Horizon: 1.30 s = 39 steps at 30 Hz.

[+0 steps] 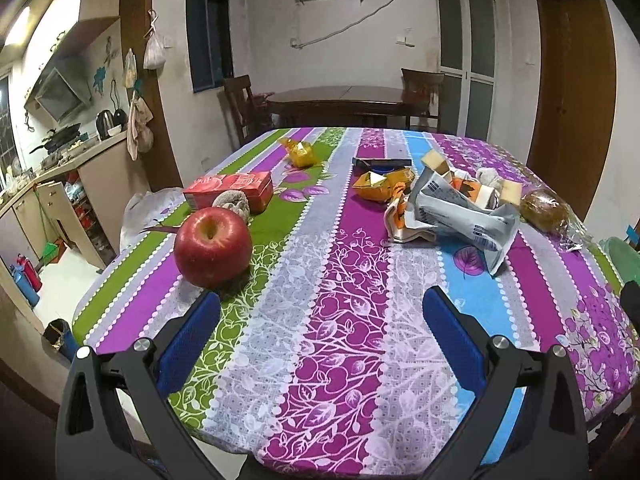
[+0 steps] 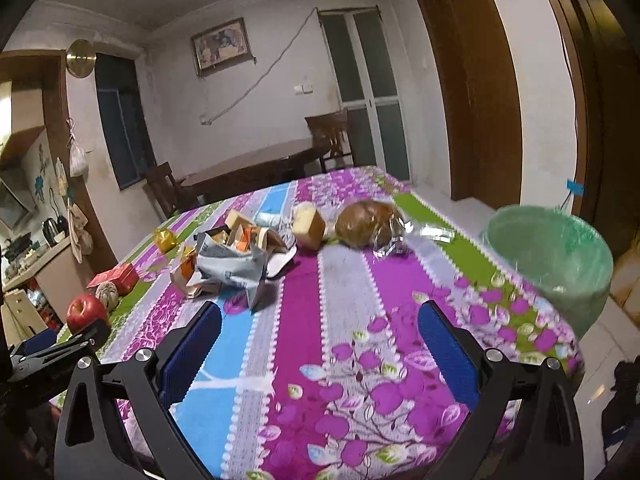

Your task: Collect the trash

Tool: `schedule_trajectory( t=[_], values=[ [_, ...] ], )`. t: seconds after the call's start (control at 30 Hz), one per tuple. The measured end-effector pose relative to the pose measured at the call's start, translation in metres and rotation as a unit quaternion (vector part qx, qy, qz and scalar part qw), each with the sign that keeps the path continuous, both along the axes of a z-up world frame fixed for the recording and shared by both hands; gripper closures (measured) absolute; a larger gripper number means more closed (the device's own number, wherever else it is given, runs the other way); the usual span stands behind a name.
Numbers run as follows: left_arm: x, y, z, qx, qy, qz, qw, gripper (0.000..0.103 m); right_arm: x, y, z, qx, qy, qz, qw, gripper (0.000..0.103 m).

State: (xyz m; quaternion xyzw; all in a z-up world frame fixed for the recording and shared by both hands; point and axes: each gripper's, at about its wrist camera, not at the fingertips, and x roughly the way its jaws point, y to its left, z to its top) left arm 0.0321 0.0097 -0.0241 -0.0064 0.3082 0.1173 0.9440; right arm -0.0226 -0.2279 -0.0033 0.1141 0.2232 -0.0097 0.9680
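On the striped table: the trash sits mid-cloth, ahead of both of your grippers.
Table (image 1: 344, 320): covered in a slick-looking floral cloth; expect light scraps to slide on it as you close.
Green-lined bin (image 2: 560, 264): stands just off the table's right edge, near your right hand; judged the drop point.
Grey wrapper (image 1: 460, 216): the biggest scrap, crumpled film lying on the blue stripe. It will be very light, soft and springy; pinch a bunched fold near its middle, not a flat flap.
Orange wrappers (image 1: 382, 186): touching the grey one on its far side, thin foil, likely to slip.
Gold wrapper (image 1: 302, 152): alone, farther back on the green stripe.
Apple (image 1: 213, 246): beside your left fingertip, with a red box (image 1: 230, 192) behind; probably not trash.
Left gripper (image 1: 320, 312): fingers spread wide, holding nothing.
Right gripper (image 2: 320, 320): also spread wide and empty, nearer the grey wrapper's edge.
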Motion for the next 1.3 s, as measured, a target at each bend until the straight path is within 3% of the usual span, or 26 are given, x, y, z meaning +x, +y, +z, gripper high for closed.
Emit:
schedule_trajectory(
  t=[0.2, 0.6, 0.7, 0.83, 0.9, 1.0, 1.07, 1.17, 1.27, 1.3],
  values=[
    [0.011, -0.011, -0.002, 0.006, -0.002, -0.018, 0.9998, 0.005, 0.0, 0.008, 0.009, -0.051, -0.032, -0.002, 0.998, 0.005],
    [0.024, -0.024, 0.0, 0.014, -0.016, -0.034, 0.9992, 0.005, 0.012, 0.005, 0.009, -0.059, -0.046, 0.009, 0.997, 0.005],
    [0.023, -0.021, 0.001, 0.012, -0.019, -0.028, 0.9993, 0.005, 0.016, 0.007, 0.009, -0.062, -0.05, 0.012, 0.997, 0.005],
    [0.017, 0.0, 0.012, 0.012, -0.058, 0.011, 0.9982, 0.005, 0.037, 0.025, 0.026, -0.121, -0.062, 0.067, 0.988, 0.005],
    [0.014, 0.014, 0.018, 0.016, -0.075, 0.03, 0.9966, 0.005, 0.054, 0.044, 0.032, -0.17, -0.058, 0.117, 0.977, 0.005],
    [0.01, 0.034, 0.025, 0.009, -0.091, 0.048, 0.9947, 0.005, 0.085, 0.079, 0.032, -0.253, -0.042, 0.205, 0.945, 0.005],
    [0.007, 0.05, 0.03, 0.004, -0.101, 0.062, 0.9929, 0.005, 0.104, 0.11, 0.024, -0.331, -0.038, 0.249, 0.909, 0.007],
    [0.004, 0.07, 0.036, -0.009, -0.115, 0.076, 0.9905, 0.005, 0.127, 0.149, 0.002, -0.44, -0.026, 0.271, 0.856, 0.018],
    [0.008, 0.091, 0.037, -0.03, -0.122, 0.089, 0.9882, 0.005, 0.15, 0.169, -0.024, -0.509, -0.002, 0.267, 0.818, 0.024],
    [0.01, 0.096, 0.036, -0.033, -0.121, 0.09, 0.988, 0.005, 0.155, 0.172, -0.03, -0.522, 0.006, 0.263, 0.811, 0.028]
  ],
)
